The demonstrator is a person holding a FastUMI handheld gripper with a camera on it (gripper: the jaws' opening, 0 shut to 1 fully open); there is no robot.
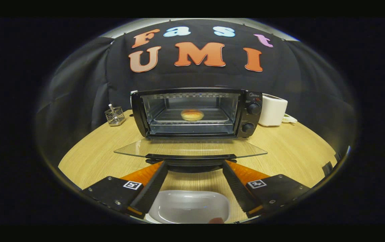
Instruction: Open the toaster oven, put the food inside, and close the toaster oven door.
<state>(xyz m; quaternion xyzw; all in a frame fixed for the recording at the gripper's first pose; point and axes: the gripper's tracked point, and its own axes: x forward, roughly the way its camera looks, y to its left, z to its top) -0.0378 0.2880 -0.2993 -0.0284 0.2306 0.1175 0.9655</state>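
Note:
The black toaster oven (pixel 251 98) stands at the back of the wooden table (pixel 290 151), straight ahead of me. Its glass door (pixel 192 148) lies folded down flat toward me, with the dark handle (pixel 191 157) along its near edge. A round golden bun (pixel 192 115) rests on the wire rack (pixel 214 117) inside the cavity. My gripper (pixel 195 165) is open, its fingers spread wide, and their tips reach up to the underside of the door handle. Nothing is held between them. An empty white plate (pixel 189 205) sits on the table below, between the fingers.
Two knobs (pixel 254 108) sit on the oven's right panel. A white appliance (pixel 273 110) stands right of the oven. A small metal wire holder (pixel 115 116) stands to the oven's left. Black cloth walls close in the table behind and on both sides.

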